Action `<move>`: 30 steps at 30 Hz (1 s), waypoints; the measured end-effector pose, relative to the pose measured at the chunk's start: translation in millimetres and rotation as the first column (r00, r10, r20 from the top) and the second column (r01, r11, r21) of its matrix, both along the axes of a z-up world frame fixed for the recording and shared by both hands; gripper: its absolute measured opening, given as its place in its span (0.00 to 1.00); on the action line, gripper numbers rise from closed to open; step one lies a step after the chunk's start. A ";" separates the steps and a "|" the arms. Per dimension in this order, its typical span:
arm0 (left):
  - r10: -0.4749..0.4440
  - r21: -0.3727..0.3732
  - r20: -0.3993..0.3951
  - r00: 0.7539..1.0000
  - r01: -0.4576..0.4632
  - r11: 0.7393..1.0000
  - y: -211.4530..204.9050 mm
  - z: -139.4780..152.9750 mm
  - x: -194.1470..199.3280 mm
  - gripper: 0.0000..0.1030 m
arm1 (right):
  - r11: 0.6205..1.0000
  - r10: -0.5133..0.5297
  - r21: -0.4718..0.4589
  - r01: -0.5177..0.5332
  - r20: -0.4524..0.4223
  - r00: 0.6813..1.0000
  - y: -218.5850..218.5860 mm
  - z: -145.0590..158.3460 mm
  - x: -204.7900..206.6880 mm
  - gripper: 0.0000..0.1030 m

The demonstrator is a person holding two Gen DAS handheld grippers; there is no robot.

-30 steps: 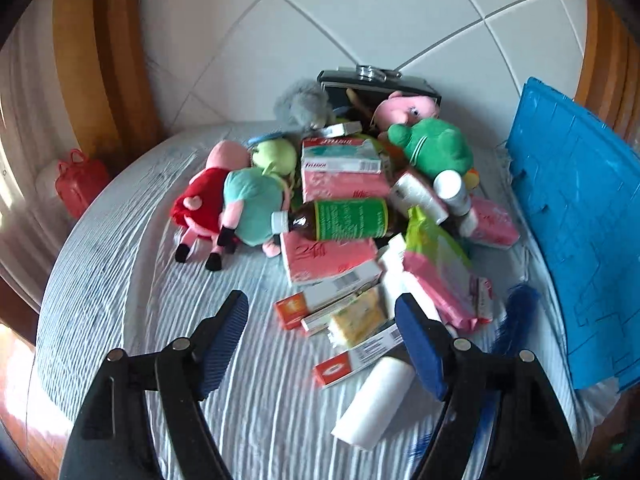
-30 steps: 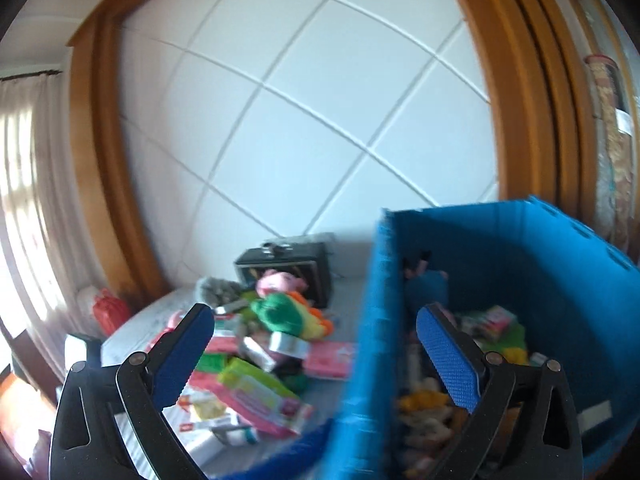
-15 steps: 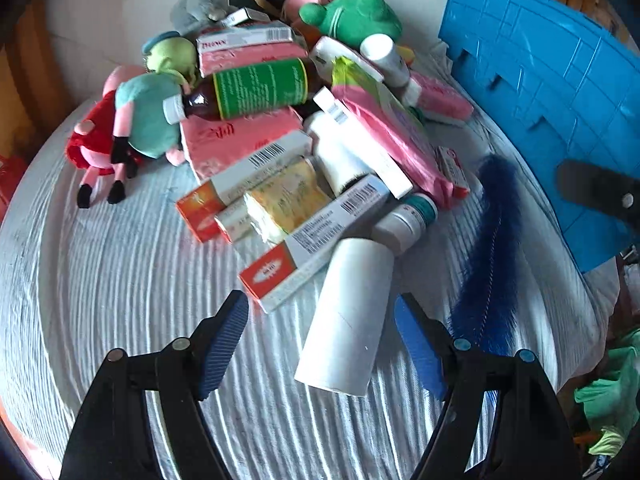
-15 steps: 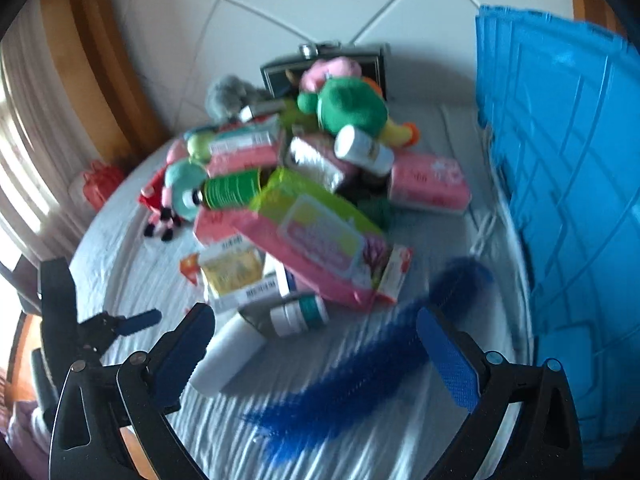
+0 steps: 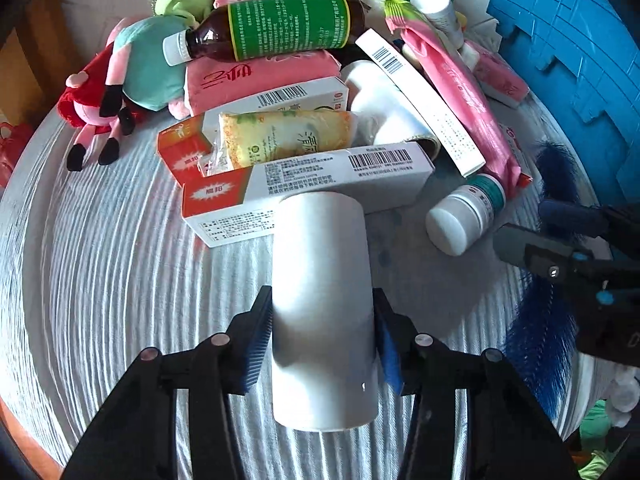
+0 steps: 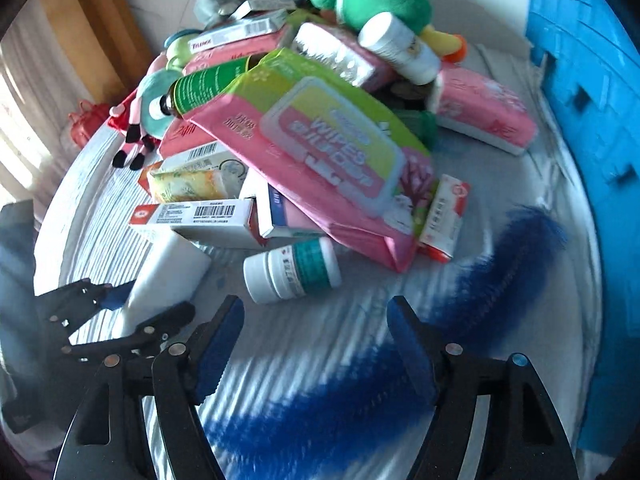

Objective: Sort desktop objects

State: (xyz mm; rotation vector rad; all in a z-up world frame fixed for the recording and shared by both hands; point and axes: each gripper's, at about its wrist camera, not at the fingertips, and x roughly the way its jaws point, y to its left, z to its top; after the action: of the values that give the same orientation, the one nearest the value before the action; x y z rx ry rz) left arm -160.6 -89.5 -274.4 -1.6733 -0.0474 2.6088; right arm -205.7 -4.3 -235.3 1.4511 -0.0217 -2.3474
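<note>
Now, through your left wrist view, the left gripper (image 5: 323,338) is closing around the white roll (image 5: 323,308) lying on the cloth; squeeze gently and lift straight. Through your right wrist view, the right gripper (image 6: 315,342) is narrowing, empty, above the blue feather (image 6: 360,392); centre it first.

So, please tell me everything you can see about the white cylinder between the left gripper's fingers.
The white cylinder is plain, smooth and matte, with no label showing. It lies on its side on the ribbed white cloth, its far end against a red-and-white medicine box. The left gripper is closing on it; both blue pads already touch its sides.
</note>
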 end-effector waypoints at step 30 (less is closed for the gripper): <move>-0.187 -0.016 -0.561 0.806 0.215 0.977 51.0 232.1 31.0 0.44 | 0.974 -0.190 -0.011 0.227 -0.587 0.787 56.7 238.8 88.0 0.58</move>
State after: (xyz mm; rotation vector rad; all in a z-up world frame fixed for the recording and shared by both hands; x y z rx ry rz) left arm -129.6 -38.5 -42.3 -0.7795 0.0824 2.7799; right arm -117.7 52.4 3.5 0.7084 0.0571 -2.9079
